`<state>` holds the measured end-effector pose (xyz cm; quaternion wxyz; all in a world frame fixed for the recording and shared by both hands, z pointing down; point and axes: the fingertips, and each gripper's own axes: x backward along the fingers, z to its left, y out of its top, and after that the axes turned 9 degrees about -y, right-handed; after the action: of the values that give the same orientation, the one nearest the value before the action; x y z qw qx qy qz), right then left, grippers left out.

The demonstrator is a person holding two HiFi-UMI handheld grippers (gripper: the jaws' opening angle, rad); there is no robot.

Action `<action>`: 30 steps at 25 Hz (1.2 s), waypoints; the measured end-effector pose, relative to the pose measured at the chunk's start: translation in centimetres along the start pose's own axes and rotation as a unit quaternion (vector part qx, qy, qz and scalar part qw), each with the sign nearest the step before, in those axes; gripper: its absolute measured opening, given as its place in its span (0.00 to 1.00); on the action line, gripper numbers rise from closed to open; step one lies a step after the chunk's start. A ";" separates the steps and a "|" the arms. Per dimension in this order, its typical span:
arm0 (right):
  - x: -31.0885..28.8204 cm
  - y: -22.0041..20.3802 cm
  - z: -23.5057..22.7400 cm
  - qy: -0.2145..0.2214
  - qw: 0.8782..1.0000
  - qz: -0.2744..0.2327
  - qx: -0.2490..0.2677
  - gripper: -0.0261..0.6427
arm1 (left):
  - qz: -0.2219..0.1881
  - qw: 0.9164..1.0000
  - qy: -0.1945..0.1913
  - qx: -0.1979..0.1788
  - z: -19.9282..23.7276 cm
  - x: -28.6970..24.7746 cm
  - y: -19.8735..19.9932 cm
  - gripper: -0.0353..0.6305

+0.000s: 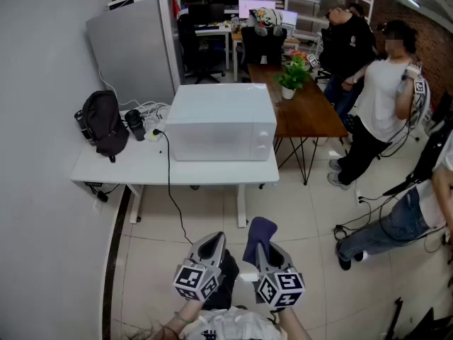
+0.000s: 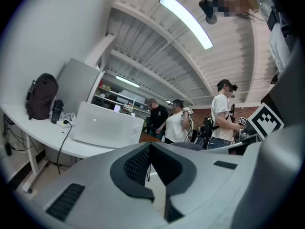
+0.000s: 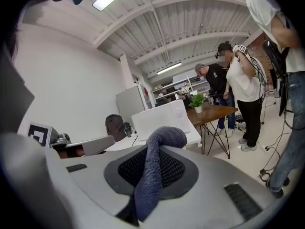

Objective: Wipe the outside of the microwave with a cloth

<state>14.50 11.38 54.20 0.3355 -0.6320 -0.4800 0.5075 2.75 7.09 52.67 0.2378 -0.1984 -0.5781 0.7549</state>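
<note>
The right hand-held gripper (image 1: 263, 249) pinches the cloth (image 1: 259, 232); the left hand-held gripper (image 1: 214, 241) is closed on nothing. The microwave (image 1: 221, 122) sits on the table (image 1: 134, 167), well ahead of both. The loosely hanging cloth could slip free under wiping pressure.

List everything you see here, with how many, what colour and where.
white table: one, white, against the left wall
microwave: one, white, on that table
backpack: one, black, that table's left end
cable: one, black, tabletop down to floor
wooden table: one, brown, behind-right of the microwave
potted plant: one, green, white pot, on the wooden table
people: three, at the right side
cloth: one, dark blue-grey, in the right gripper
left gripper: one, grey, jaws together, empty
right gripper: one, grey, shut on the cloth
</note>
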 end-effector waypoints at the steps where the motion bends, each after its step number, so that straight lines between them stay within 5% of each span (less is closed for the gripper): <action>1: -1.7 1.0 -0.3 -0.002 1.000 -0.013 0.001 0.15 | -0.001 1.000 -0.001 -0.003 1.4 -1.3 0.3 0.03; 6: -10.7 7.3 -2.7 -0.029 0.998 -0.058 0.000 0.15 | 0.010 1.000 -0.015 -0.025 8.6 -7.9 3.2 0.03; 13: -22.2 21.4 -12.0 -0.067 0.988 -0.137 0.031 0.15 | -0.008 1.000 -0.022 -0.020 16.3 -15.3 8.4 0.03; 18: -32.9 30.7 -17.5 -0.048 0.978 -0.145 0.142 0.15 | -0.008 1.000 -0.016 -0.015 18.5 -17.3 9.1 0.03; 21: -41.5 34.1 -19.2 -0.036 0.971 -0.118 0.205 0.15 | -0.004 1.000 -0.002 -0.017 19.9 -18.2 9.5 0.03; 25: -51.0 34.1 -17.7 0.044 0.984 -0.033 0.172 0.15 | 0.001 0.999 0.027 -0.017 22.0 -19.2 10.1 0.03; 30: -56.8 30.9 -16.4 0.100 0.979 0.051 0.170 0.14 | -0.009 0.997 0.070 -0.011 24.5 -20.1 10.7 0.03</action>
<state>37.22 -51.07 48.43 0.4575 -0.6372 -0.3181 0.5325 3.56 -26.14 48.97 0.2823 -0.2487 -0.5700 0.7304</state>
